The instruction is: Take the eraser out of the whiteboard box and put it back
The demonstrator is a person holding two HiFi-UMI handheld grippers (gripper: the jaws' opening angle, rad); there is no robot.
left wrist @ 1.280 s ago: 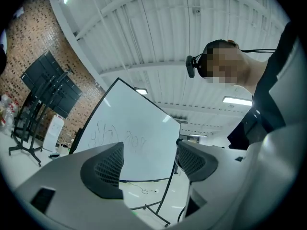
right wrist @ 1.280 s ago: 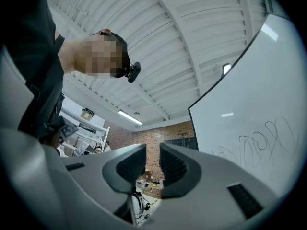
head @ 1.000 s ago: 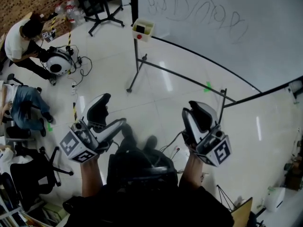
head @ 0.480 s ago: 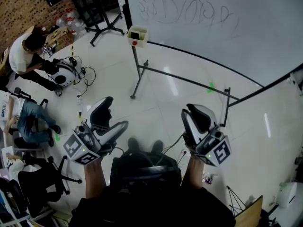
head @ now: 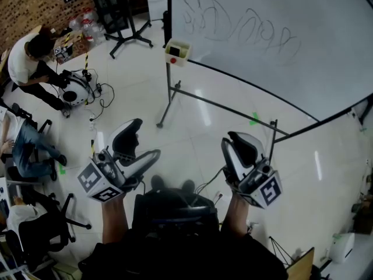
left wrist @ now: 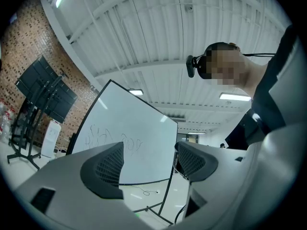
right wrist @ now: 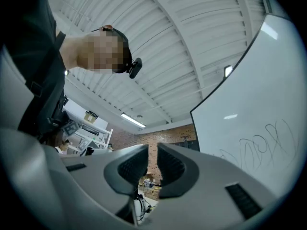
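**Task item.** The whiteboard box (head: 177, 51) hangs at the lower left corner of the whiteboard (head: 280, 22), well apart from both tongs. A dark item shows inside it. I judge that to be the eraser (head: 173, 50) but cannot confirm it at this size.

**Tongs.** The left gripper (head: 147, 137) has its jaws wide apart with nothing between them. The right gripper (head: 232, 139) has its jaws drawn together to a thin slit and holds nothing. I carry both close to the body, angled upward.

**Risks.** If I present the right gripper closed, it would push the eraser rather than take it, or knock the small box off its mount. The stand leg (head: 168, 92) and low crossbar (head: 233, 105) lie under the box, and a careless approach could strike them.

**Room.** The bare floor (head: 192, 133) ahead is open. Cables (head: 96, 92) and seated people (head: 26, 54) crowd the left side, so I would keep right of them.
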